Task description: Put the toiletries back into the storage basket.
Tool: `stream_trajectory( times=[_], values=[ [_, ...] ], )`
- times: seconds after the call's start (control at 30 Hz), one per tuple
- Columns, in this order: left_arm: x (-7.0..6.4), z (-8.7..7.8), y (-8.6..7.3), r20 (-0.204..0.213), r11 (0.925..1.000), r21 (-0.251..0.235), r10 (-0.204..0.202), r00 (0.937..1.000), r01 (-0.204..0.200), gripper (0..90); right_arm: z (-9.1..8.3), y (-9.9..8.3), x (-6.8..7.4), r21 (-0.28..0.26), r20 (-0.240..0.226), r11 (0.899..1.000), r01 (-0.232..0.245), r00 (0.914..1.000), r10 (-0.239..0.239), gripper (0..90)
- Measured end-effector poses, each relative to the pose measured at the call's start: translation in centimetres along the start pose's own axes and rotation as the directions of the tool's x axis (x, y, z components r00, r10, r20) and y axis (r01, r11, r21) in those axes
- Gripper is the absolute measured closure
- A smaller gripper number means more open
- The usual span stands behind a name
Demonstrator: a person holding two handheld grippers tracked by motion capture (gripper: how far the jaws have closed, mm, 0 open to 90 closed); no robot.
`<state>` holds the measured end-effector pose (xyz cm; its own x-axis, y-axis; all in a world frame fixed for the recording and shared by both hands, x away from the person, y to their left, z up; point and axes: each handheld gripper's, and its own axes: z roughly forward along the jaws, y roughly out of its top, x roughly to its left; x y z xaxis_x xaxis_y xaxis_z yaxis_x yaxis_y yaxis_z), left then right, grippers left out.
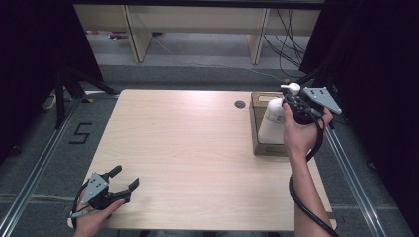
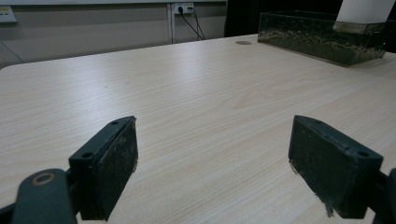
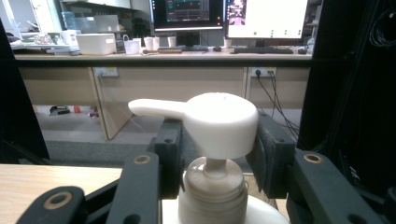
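Observation:
A white pump bottle [image 1: 271,123] stands upright in a brown box [image 1: 269,148] at the table's right edge. My right gripper [image 1: 296,106] is at the bottle's top, its jaws closed on either side of the pump head [image 3: 219,123], whose nozzle points left in the right gripper view. The bottle's neck [image 3: 212,191] rises between that gripper's [image 3: 220,149] pads. My left gripper [image 1: 126,177] rests low at the table's front left corner, open, with nothing between its jaws. In the left gripper view, bare wood lies between the spread jaws of this gripper [image 2: 215,168], with the box [image 2: 303,35] far off.
The light wooden table [image 1: 197,148] has a round cable hole [image 1: 240,104] near its far edge, left of the box. Black curtains flank both sides. Floor rails run beside the table, and desks with trailing cables stand beyond it.

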<state>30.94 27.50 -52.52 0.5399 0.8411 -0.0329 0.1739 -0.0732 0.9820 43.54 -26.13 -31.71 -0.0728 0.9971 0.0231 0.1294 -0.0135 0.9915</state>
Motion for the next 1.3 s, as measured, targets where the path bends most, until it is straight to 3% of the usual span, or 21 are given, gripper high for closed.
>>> stream_trajectory(
  times=[0.63,1.03,1.2,1.3],
  values=[
    [0.0,0.0,0.0,0.000,1.0000,0.000,0.000,1.0000,0.000,15.1,0.4,-3.3,0.0,0.053,-0.008,0.999,-0.010,0.9999,0.010,60.1],
    [0.0,0.0,0.0,-0.001,1.0000,0.000,0.000,1.0000,0.000,15.1,0.2,-4.2,-0.1,0.076,0.006,0.997,-0.012,0.9999,0.012,60.0],
    [0.0,0.0,0.0,0.000,1.0000,0.000,0.000,1.0000,0.000,15.1,0.2,-4.2,0.0,0.078,-0.001,0.997,-0.005,1.0000,0.005,60.0],
    [0.0,0.0,0.0,0.000,1.0000,-0.001,0.000,1.0000,0.000,15.1,0.2,-4.4,0.3,0.071,-0.010,0.997,0.024,0.9997,-0.024,59.8]
  ],
)
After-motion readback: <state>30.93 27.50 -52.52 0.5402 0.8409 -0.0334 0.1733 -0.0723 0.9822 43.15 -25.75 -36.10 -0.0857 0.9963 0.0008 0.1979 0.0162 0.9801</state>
